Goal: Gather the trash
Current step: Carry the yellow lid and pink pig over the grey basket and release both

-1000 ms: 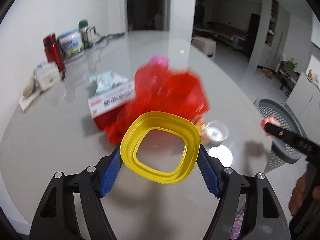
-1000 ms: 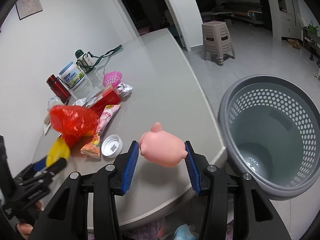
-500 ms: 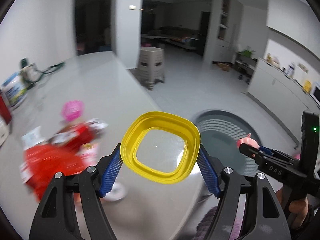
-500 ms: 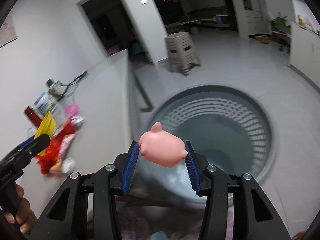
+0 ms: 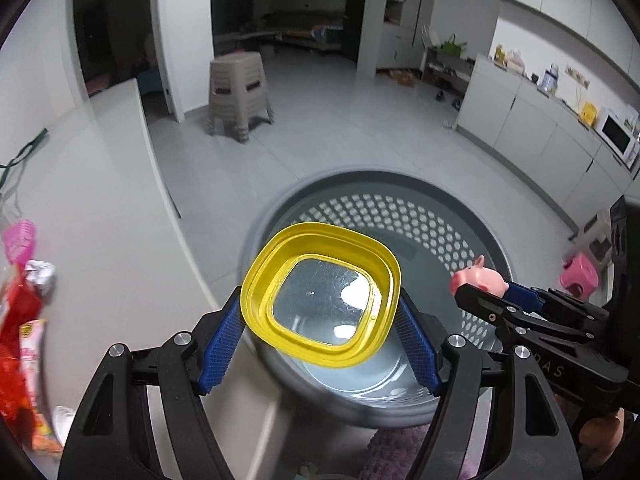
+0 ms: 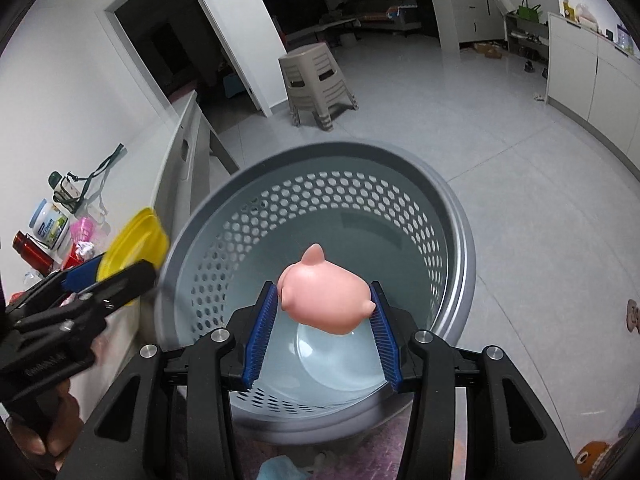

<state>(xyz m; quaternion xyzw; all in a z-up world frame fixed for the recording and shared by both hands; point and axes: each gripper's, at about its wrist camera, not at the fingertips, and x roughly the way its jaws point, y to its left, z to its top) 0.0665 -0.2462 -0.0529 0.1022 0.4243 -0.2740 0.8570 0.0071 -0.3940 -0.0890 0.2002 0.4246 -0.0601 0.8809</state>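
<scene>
Both angled down over the grey basket [image 6: 460, 240]: left hand-held gripper [image 5: 320, 320] pinches a yellow lid [image 5: 320, 294], right hand-held gripper [image 6: 324, 312] a pink pig toy [image 6: 324, 300]; grey desk [image 5: 100, 208] beside.

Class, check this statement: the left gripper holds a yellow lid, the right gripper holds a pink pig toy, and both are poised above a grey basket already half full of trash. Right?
One error: the grey basket is empty, as the right wrist view shows. The yellow lid and pink pig toy are right.

Between our left tongs [image 5: 320, 340] we see a glossy yellow plastic lid [image 5: 322, 294], its clear centre scratched; beneath the tongs, a smooth grey perforated plastic basket [image 5: 400, 216]; our right tongs [image 6: 322, 338] pinch a matt pink rubbery pig [image 6: 326, 300].
</scene>
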